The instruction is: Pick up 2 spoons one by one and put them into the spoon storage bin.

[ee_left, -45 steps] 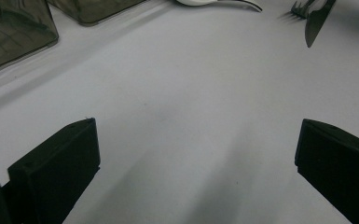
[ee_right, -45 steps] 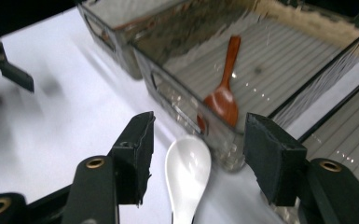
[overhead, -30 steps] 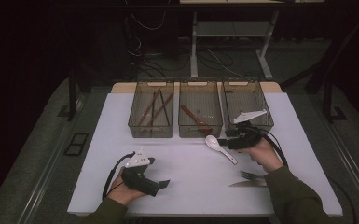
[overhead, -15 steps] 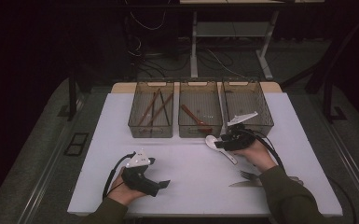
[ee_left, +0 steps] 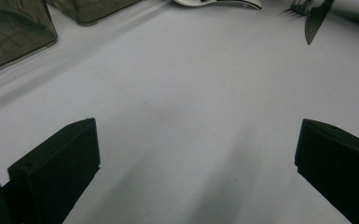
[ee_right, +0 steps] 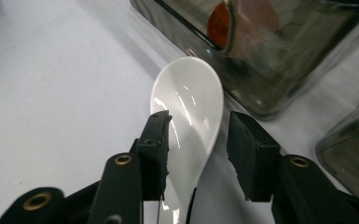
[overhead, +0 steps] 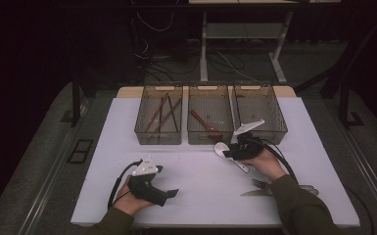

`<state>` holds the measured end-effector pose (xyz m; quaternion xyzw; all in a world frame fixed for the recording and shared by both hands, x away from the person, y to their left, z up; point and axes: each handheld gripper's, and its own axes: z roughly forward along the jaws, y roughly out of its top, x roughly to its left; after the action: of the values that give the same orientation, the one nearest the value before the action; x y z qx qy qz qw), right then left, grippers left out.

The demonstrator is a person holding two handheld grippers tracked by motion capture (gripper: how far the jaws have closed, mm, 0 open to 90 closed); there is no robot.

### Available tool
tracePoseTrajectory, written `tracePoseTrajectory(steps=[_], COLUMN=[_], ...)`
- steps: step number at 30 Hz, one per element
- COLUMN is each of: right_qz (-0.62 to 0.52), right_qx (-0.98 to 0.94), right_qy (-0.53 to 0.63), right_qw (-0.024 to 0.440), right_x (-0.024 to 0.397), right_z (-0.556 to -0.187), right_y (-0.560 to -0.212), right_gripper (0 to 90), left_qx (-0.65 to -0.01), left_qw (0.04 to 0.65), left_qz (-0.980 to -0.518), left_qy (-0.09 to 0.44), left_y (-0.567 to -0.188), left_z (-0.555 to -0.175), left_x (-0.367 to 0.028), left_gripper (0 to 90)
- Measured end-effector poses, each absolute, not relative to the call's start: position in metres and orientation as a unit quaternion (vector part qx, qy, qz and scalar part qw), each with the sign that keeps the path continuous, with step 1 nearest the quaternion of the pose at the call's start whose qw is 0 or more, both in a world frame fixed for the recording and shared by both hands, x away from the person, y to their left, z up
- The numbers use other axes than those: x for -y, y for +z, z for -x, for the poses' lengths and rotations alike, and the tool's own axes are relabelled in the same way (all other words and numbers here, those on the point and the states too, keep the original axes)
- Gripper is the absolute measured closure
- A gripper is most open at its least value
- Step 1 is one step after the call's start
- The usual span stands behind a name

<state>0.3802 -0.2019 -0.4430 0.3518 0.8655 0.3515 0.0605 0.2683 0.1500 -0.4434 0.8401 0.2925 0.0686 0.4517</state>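
Spoon btwn closing right tool jaws; middle bin just beyond.

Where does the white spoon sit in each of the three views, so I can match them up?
High view: white spoon right of centre on the table, in front of the middle bin, at the right gripper.
Left gripper view: its edge at the top, centre-right.
Right gripper view: centre, bowl between the jaws.
Shared landmark: the middle bin, top right in the right gripper view, upper left in the left gripper view.
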Motion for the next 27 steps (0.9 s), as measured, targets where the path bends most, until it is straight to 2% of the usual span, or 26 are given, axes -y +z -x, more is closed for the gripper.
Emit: tracePoseTrajectory(steps=[27], right_qz=[-0.315], right_qx=[-0.876], right_qy=[0.36], right_qw=[0.06], right_x=[0.189], right_z=[-0.373], right_y=[-0.441], right_gripper=[80.6], left_qx=[-0.291], left_qw=[0.451], left_qz=[-0.841], left_qy=[0.068], left_y=[-0.443], left_z=[-0.268], left_x=[-0.15], left_gripper=[0.0])
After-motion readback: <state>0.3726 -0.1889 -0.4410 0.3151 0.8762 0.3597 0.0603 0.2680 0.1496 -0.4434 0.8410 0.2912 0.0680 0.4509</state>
